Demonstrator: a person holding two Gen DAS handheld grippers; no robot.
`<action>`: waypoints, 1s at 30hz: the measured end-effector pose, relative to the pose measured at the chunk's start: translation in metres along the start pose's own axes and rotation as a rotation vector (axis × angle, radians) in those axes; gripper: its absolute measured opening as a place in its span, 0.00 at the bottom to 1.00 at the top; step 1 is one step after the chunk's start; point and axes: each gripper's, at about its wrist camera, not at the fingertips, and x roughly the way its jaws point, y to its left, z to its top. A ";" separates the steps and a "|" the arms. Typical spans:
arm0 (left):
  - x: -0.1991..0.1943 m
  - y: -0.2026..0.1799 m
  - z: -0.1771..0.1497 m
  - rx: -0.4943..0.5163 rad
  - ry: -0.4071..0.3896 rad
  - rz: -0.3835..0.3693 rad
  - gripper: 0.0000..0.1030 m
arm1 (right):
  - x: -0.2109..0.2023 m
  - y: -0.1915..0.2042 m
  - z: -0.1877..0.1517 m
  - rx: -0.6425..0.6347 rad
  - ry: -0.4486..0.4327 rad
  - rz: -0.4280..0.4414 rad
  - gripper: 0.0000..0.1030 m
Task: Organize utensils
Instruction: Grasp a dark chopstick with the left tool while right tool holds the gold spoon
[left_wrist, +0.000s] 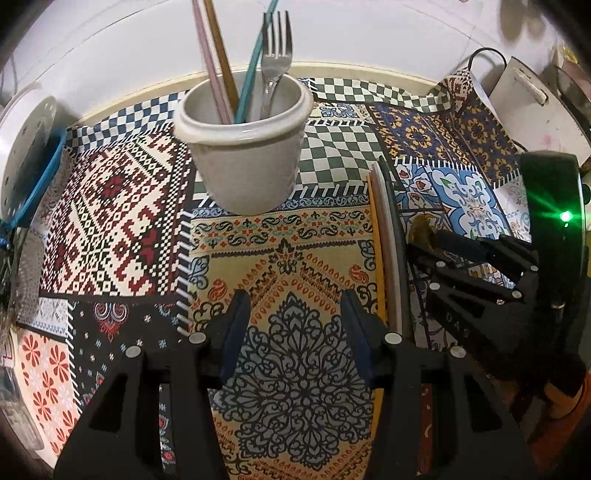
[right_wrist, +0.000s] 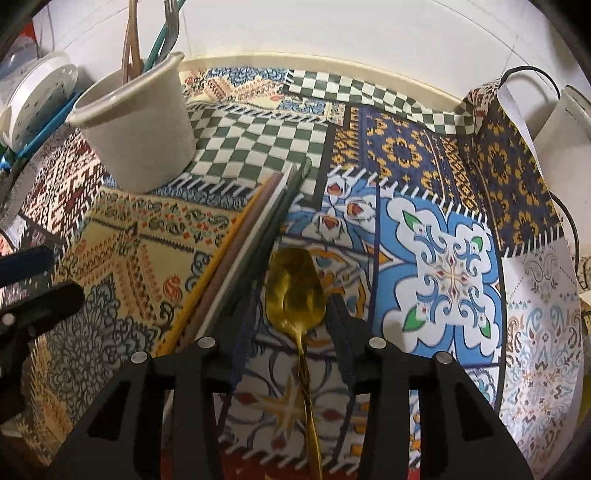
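Right now my left claw (left_wrist: 295, 332) hangs released over the patterned cloth (left_wrist: 122, 221) on the surface, its fingers wide apart with nothing between them. Straight ahead, in the upper middle of the left view, stands the pale cup (left_wrist: 243, 147); a silver fork (left_wrist: 275, 55), a teal handle (left_wrist: 255, 70) and pink and tan sticks (left_wrist: 218, 55) rise upright out of it. To the right of my left claw lies a bundle of chopsticks (left_wrist: 384, 236), running up the frame, and beyond them, at the right edge, my other claw shows.

My right claw (right_wrist: 291, 321) is low over the blue and white floral patch, released, and the gold spoon (right_wrist: 295, 291) lies on the cloth between its fingers, bowl toward the top of the frame, handle running down to the bottom edge. I cannot tell whether the fingers touch it. The chopsticks lie just left of the spoon, slanting toward the cup in the upper left.
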 end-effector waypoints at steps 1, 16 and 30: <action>0.002 -0.002 0.002 0.004 0.005 -0.004 0.48 | 0.001 -0.002 0.002 0.007 -0.003 0.006 0.31; 0.035 -0.055 0.031 0.113 0.080 -0.144 0.43 | -0.025 -0.062 -0.005 0.196 -0.046 0.062 0.30; 0.062 -0.089 0.034 0.167 0.177 -0.249 0.13 | -0.048 -0.099 -0.021 0.356 -0.083 0.054 0.30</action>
